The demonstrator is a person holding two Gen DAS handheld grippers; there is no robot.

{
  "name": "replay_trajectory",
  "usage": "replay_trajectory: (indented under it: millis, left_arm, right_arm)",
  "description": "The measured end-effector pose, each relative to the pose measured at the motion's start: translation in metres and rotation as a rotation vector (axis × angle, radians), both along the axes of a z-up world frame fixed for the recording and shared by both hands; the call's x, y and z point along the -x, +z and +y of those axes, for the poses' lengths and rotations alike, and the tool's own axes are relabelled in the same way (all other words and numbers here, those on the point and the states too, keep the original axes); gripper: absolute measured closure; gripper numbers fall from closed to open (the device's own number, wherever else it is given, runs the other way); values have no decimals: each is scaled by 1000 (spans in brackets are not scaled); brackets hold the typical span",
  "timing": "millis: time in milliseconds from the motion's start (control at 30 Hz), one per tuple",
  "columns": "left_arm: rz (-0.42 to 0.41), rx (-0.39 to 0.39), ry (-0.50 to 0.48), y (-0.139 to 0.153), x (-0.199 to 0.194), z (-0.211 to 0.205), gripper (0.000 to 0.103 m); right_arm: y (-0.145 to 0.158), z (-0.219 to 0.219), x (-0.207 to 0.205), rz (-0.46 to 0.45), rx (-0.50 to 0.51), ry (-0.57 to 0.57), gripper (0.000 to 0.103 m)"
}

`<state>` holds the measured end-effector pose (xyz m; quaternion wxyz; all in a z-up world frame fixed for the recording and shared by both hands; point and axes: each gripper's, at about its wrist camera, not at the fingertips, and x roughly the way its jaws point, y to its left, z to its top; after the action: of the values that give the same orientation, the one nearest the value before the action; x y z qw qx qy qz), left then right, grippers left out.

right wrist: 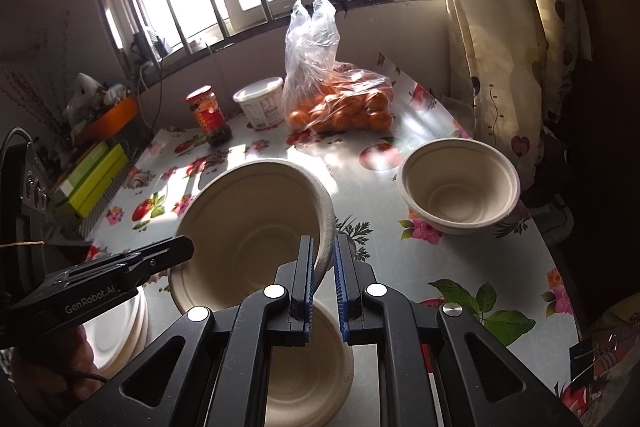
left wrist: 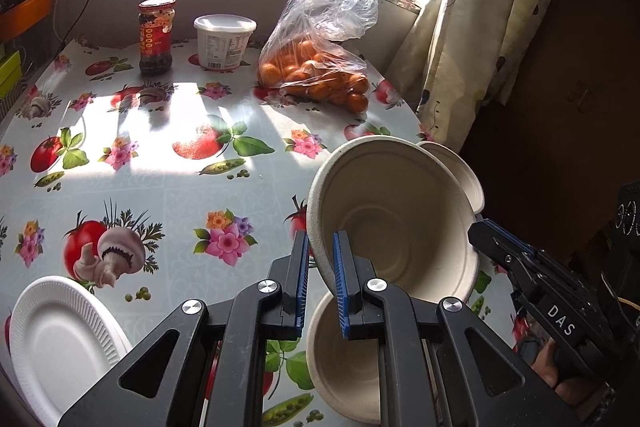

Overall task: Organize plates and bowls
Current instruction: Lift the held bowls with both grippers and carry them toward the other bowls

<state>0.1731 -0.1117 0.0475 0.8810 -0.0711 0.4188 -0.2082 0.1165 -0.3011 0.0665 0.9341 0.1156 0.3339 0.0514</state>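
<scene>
A beige paper bowl is held tilted above the table by both grippers. My left gripper is shut on its left rim; it also shows in the right wrist view. My right gripper is shut on its right rim; it also shows in the left wrist view. A second beige bowl sits on the table below the held one. A third bowl sits at the right. White plates are stacked at the near left.
A bag of oranges, a white tub and a sauce jar stand at the far side of the fruit-patterned table. A curtain hangs right. Green boxes lie at the left.
</scene>
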Motion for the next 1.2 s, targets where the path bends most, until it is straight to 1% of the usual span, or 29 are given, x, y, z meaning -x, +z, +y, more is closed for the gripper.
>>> replay_trajectory:
  millis: [400,733,1200]
  left_arm:
    - [-12,14,-28,3,26,7,90]
    - [17,10,-47,-8,43,10,90]
    - [58,0,-62,-23,51,7,90]
  right_arm:
    - [5,7,33,-20,6,-18,92]
    - [-9,10,55,9,-5,-31,92]
    - [-21,11,65,40,2,-47,92]
